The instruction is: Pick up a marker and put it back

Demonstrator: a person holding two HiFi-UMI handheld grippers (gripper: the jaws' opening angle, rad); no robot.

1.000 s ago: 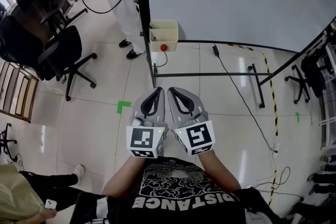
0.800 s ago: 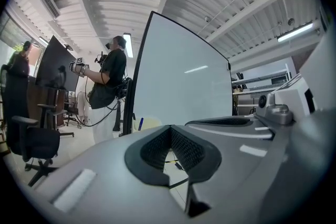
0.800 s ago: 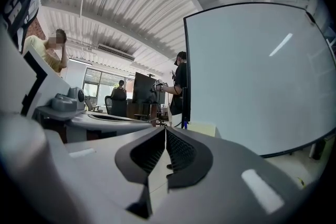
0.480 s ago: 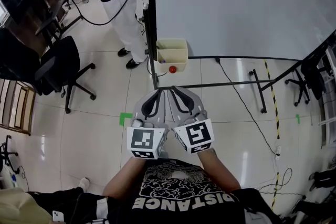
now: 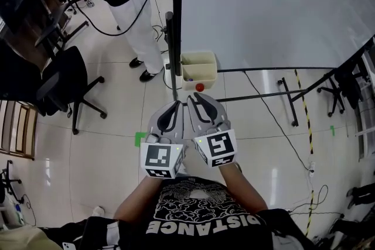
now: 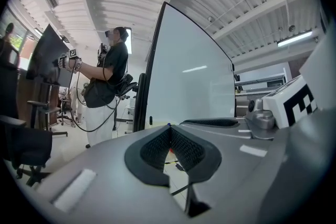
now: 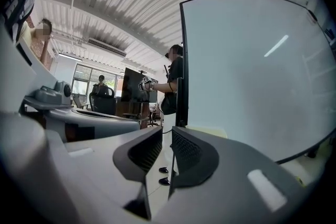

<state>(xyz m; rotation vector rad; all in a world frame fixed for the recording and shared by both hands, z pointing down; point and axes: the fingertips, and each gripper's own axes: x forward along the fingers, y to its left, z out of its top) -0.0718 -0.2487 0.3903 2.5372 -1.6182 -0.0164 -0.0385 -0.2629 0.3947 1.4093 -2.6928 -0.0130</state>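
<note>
Whiteboard point(image 5: 275, 3) and its tray point(image 5: 199, 54) have drawn nearer; the marker point(image 5: 187, 76) waits inside, unreached. My right gripper's point(image 5: 196, 96) fingers are parting on nothing, ready to grasp; left gripper point(image 5: 177, 103) fingers pressed together, empty.

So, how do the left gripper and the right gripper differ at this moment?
The left gripper has its fingers closed, tips touching; the right gripper is opening, a narrow gap between its fingers. In the head view the right gripper reaches nearer the cream tray than the left gripper. Both are empty, side by side.
</note>
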